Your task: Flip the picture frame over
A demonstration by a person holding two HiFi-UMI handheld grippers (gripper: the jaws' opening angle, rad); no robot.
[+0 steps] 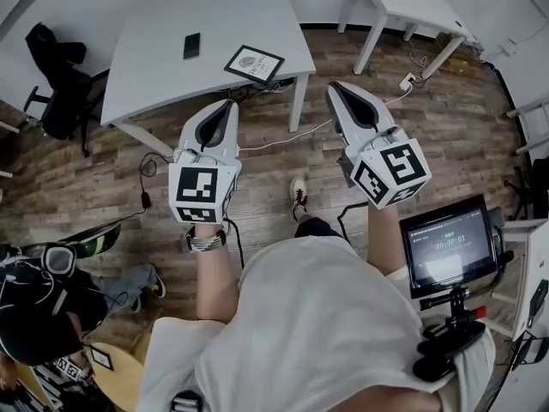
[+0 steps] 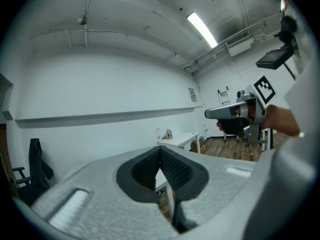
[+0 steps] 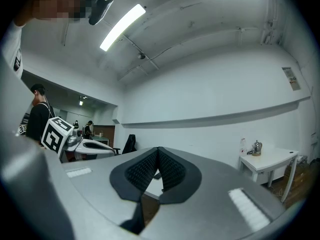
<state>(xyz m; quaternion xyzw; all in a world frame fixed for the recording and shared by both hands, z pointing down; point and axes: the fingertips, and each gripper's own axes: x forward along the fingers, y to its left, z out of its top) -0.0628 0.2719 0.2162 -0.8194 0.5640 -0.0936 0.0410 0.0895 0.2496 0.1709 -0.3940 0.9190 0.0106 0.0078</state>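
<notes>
The picture frame (image 1: pixel 254 63) has a black border and a white mat, and lies flat near the front right edge of a white table (image 1: pixel 154 67). I hold both grippers roughly level above the wooden floor, short of the table. My left gripper (image 1: pixel 232 105) points at the table's front edge, below and left of the frame; its jaws are shut with nothing between them (image 2: pixel 160 152). My right gripper (image 1: pixel 334 87) sits right of the table's corner leg, also shut and empty (image 3: pixel 159 152). Neither gripper touches the frame.
A black phone (image 1: pixel 192 45) lies on the table left of the frame. A black chair (image 1: pixel 53 80) stands at the table's left end. A second white table (image 1: pixel 403 3) stands far right, with cables and a power strip (image 1: pixel 408 81) on the floor. Another person (image 1: pixel 34 316) crouches lower left; a monitor (image 1: pixel 449 245) is on my right.
</notes>
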